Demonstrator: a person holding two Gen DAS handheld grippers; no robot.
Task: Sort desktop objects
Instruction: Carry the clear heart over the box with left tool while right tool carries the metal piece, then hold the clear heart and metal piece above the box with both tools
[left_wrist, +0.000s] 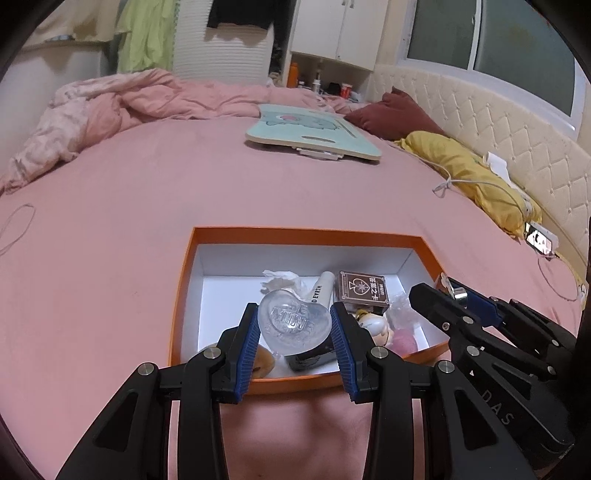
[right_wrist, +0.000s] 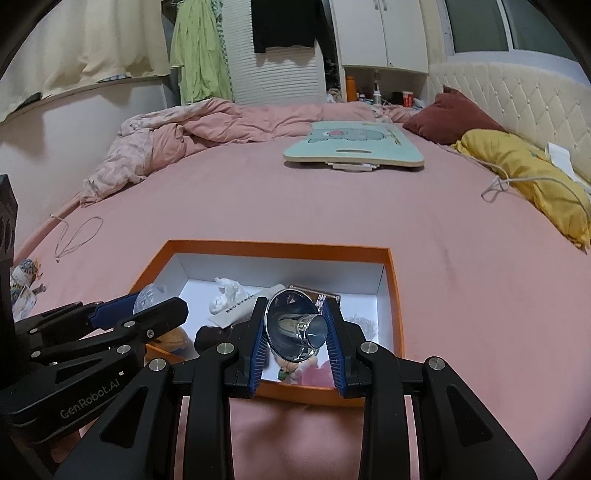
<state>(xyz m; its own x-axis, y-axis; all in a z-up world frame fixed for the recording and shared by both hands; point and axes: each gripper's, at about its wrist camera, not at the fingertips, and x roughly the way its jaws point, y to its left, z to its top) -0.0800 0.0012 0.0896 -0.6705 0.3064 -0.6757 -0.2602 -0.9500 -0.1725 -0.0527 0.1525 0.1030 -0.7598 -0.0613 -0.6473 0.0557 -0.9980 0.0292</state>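
The left tongs (left_wrist: 295, 325) are clamped on a clear heart-shaped plastic piece with raised lettering (left_wrist: 290, 323), held over the near part of an open orange cardboard box with a white inside (left_wrist: 295, 233) that sits on the pink bed (left_wrist: 147, 184). Beside them the right tongs (right_wrist: 297, 328) are clamped on a shiny chrome cone-shaped metal piece (right_wrist: 295, 328), above the same box. Inside lie a white tube with black lettering (left_wrist: 325, 286), a brown card pack (left_wrist: 361, 291) and crumpled white tissue (right_wrist: 228, 293).

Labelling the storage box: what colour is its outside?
Orange box, white inside; the left wrist view shows it best.
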